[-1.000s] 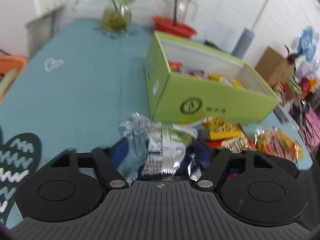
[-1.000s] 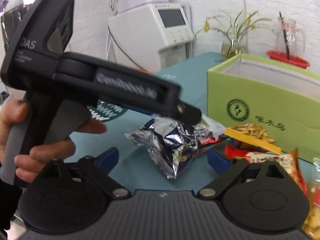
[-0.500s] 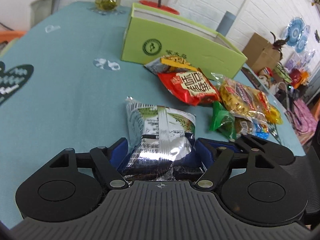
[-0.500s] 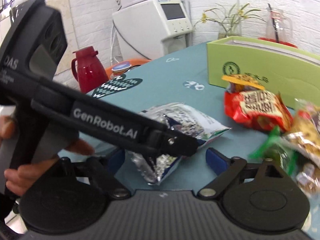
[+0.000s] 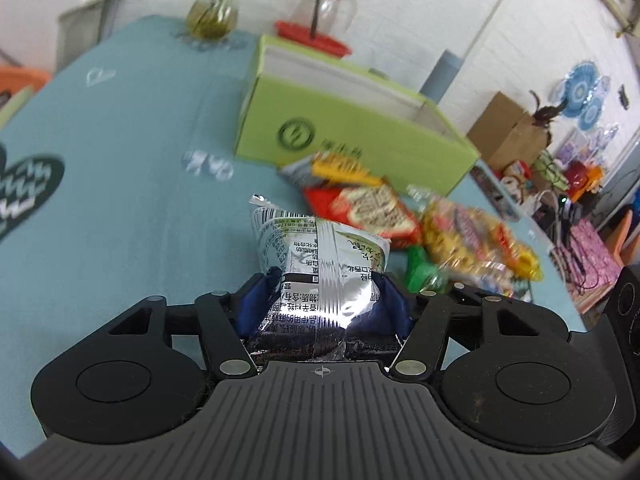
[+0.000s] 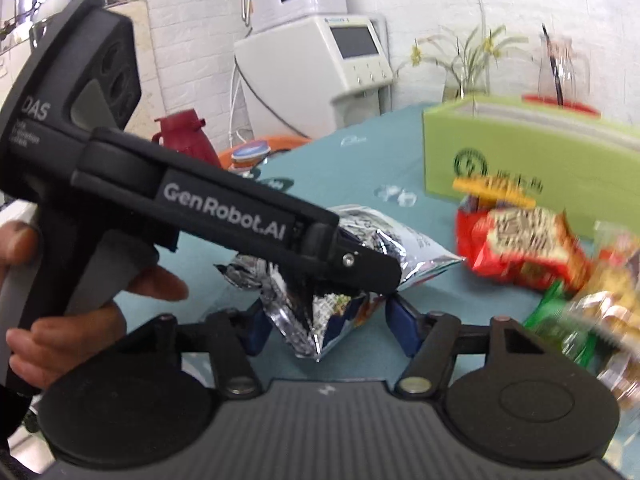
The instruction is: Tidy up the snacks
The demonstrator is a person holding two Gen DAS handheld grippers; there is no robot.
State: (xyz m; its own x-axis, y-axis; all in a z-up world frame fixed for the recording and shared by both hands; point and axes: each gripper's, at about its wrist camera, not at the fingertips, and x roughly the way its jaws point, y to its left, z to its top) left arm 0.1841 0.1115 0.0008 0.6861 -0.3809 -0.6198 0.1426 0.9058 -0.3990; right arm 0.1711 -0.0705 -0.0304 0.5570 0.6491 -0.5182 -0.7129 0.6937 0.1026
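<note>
Holding a silver foil snack packet (image 5: 320,280), the left gripper (image 5: 324,308) has its blue pads clamped on both sides of the bag's near end. Left wrist view: packet is silver with black print, a barcode at the far edge and a back seam down the middle; far end sticks out past the fingers, above the teal tabletop (image 5: 120,220). Beyond it lie a red snack bag (image 5: 372,212), a yellow-orange bag (image 5: 476,240) and a small green packet (image 5: 420,272), loose on the tabletop just in front of the green box (image 5: 352,136), which stands open-topped. These are motion-blurred.

Right wrist view: left gripper body crosses the frame, a hand (image 6: 60,320) on its handle; the foil packet (image 6: 352,264) hangs crumpled from its tip. Right gripper (image 6: 324,328) sits below the packet, jaws spread apart, nothing between the pads. Green box (image 6: 520,168) at far right.

Handling judgement: packet looks light, air-puffed, crinkly and slippery; contents likely crushable. Best hold is across the flat sealed end or mid-body with modest squeeze; a tight pinch may burst it or crush contents.
</note>
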